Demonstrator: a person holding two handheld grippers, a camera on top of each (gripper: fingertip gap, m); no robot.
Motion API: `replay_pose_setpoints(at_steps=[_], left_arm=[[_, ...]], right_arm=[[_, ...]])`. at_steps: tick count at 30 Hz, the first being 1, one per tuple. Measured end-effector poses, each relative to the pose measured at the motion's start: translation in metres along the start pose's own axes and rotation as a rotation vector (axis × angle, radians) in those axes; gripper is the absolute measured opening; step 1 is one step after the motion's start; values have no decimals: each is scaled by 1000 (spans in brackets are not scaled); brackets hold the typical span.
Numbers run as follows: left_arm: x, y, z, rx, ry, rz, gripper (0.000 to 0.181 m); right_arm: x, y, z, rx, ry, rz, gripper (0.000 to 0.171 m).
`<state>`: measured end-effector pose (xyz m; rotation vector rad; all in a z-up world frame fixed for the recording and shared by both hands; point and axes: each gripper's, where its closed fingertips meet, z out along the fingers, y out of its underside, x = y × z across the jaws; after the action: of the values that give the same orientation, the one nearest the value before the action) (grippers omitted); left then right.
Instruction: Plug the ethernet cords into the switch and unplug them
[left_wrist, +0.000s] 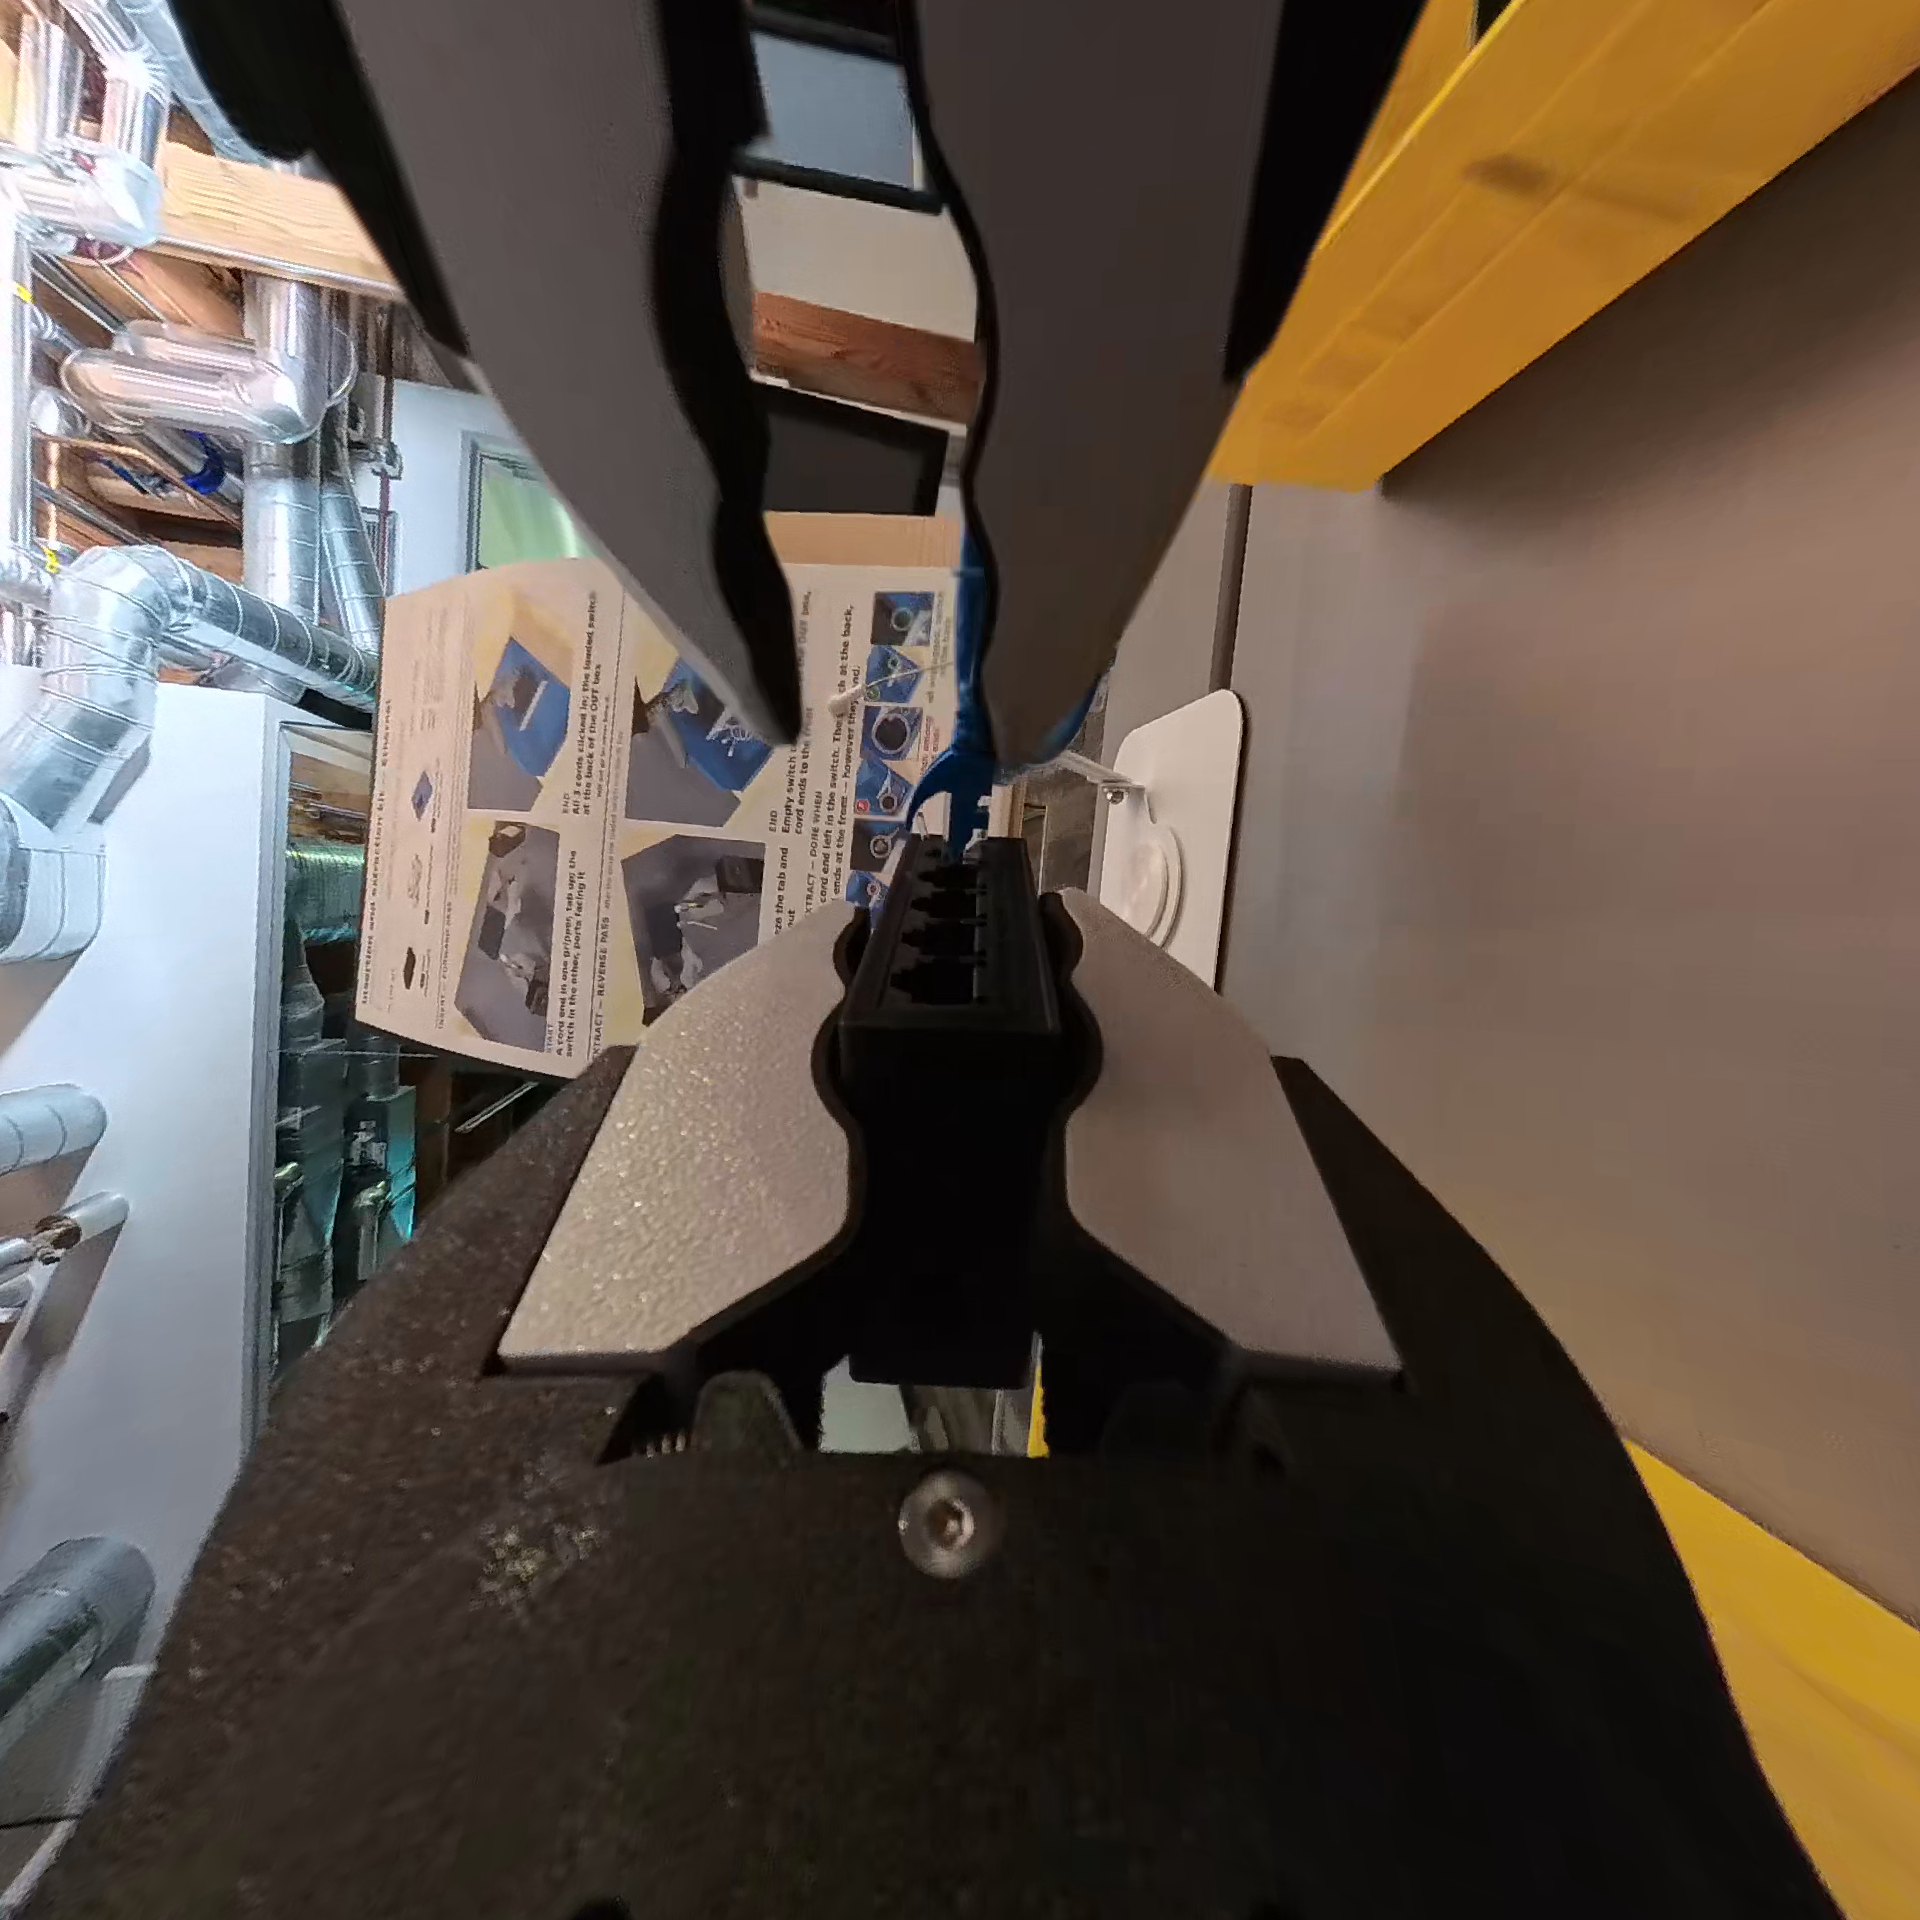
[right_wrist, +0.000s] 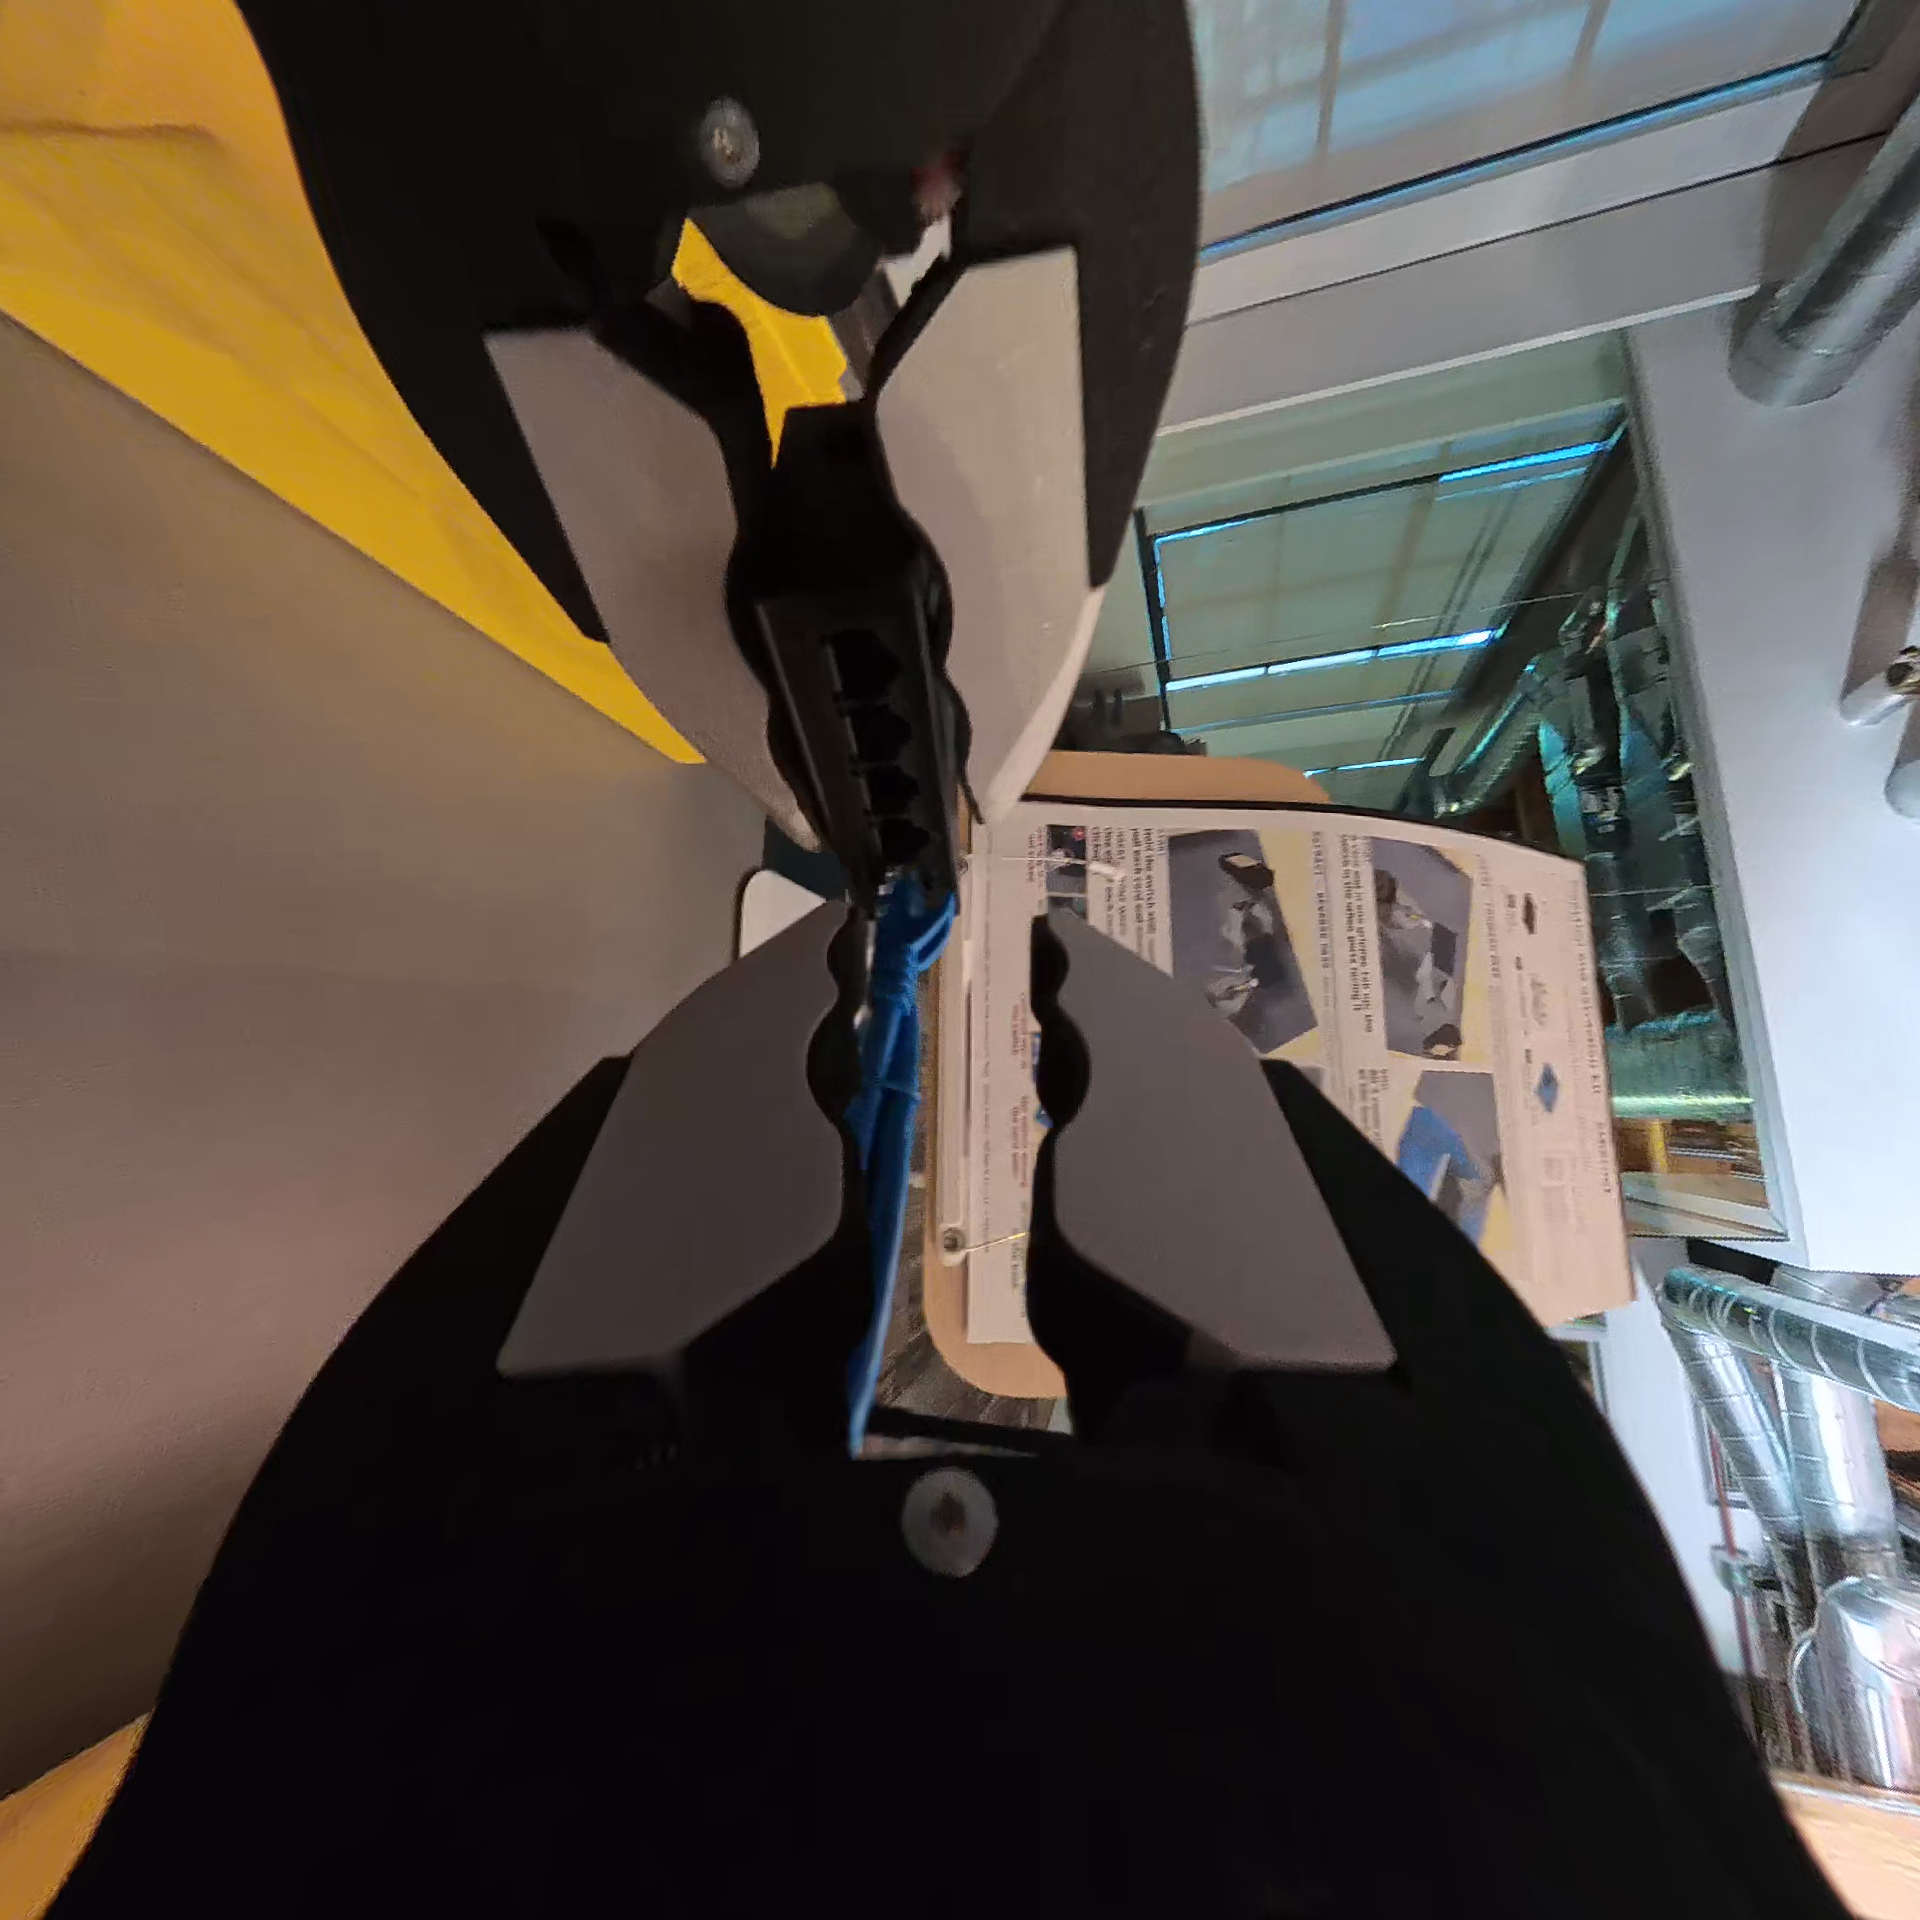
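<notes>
Between left claw (left_wrist: 951, 997) fingers — switch (left_wrist: 951, 935), blue cord (left_wrist: 961, 727) plugged.

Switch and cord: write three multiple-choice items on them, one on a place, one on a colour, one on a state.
1. Where does the cord meet the switch?
A. At a middle port
B. At the end port nearest the right gripper
C. Nowhere; it hangs free

2. What colour is the cord?
A. Red
B. Blue
C. Green

3. How do the jaws of the left gripper stand?
A. Shut on the switch
B. Open and empty
C. Shut on the cord

Answers:
1. B: both views show the plug at the last port of the row, with empty ports beyond it.
2. B: the cord is blue in both views.
3. A: the left wrist view shows both fingers pressed against the sides of the switch.
</notes>
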<state>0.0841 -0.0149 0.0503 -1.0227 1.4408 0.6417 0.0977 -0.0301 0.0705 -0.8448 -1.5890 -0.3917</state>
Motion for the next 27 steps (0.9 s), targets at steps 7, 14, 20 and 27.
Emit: replay_pose_setpoints(at_steps=[7,14,20,27], left_arm=[[-6,-9,-7,37,-32,3,31],[-6,-22,-14,96,-34,11,31],[-11,-27,-20,142,-51,-1,31],[-9,-31,-22,156,-52,10,30]], right_arm=[[-9,5,8,-20,-25,10,31],[-4,2,2,18,18,-30,20],[3,-10,-12,142,-1,89,18],[1,-9,-14,133,-8,72,18]])
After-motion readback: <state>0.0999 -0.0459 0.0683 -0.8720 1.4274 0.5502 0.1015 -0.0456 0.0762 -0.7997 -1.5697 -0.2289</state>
